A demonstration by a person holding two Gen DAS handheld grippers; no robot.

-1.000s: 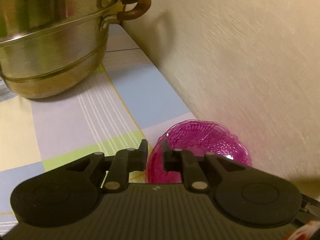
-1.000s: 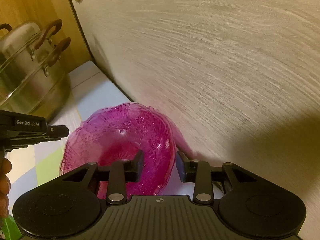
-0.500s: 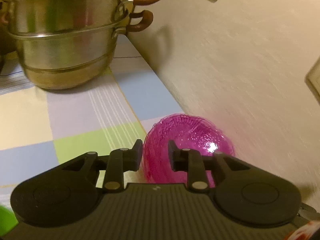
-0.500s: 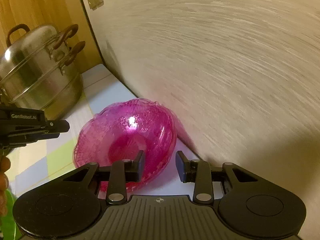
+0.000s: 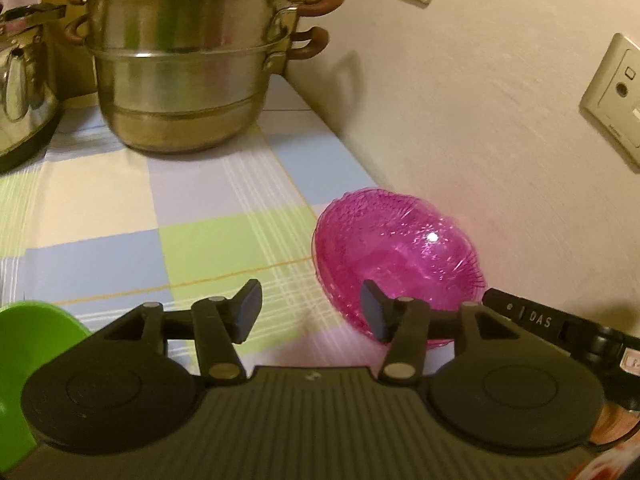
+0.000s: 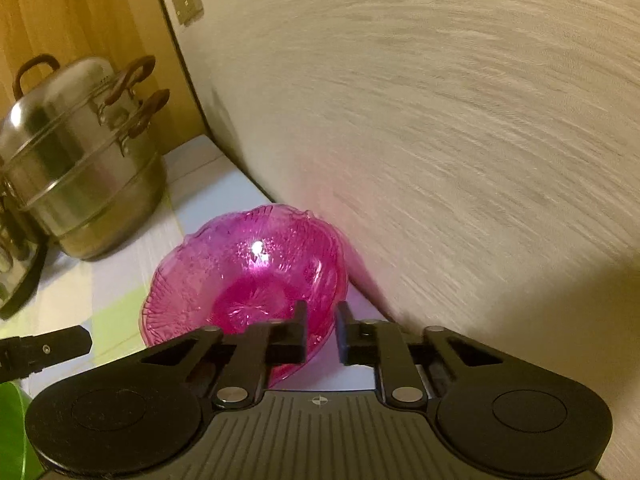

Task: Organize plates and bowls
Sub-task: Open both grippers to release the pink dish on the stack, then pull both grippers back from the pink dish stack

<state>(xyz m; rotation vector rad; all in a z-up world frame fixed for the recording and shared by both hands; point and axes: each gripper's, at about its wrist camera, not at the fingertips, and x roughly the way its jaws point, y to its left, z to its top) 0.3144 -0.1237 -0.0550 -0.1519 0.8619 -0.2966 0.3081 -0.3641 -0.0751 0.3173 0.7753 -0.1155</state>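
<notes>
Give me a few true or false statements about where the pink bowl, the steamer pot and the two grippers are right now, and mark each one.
1. The pink bowl sits close to the wall. True.
2. The left gripper is shut on the bowl's rim. False: it is open and holds nothing; the bowl lies beside its right finger.
3. The steamer pot stands farther along the table than the bowl. True.
4. The right gripper has its fingers spread wide. False: they stand close together, with the bowl's rim at the left finger.
5. A green bowl is stacked inside the pink bowl. False: it is apart, at the left edge.
</notes>
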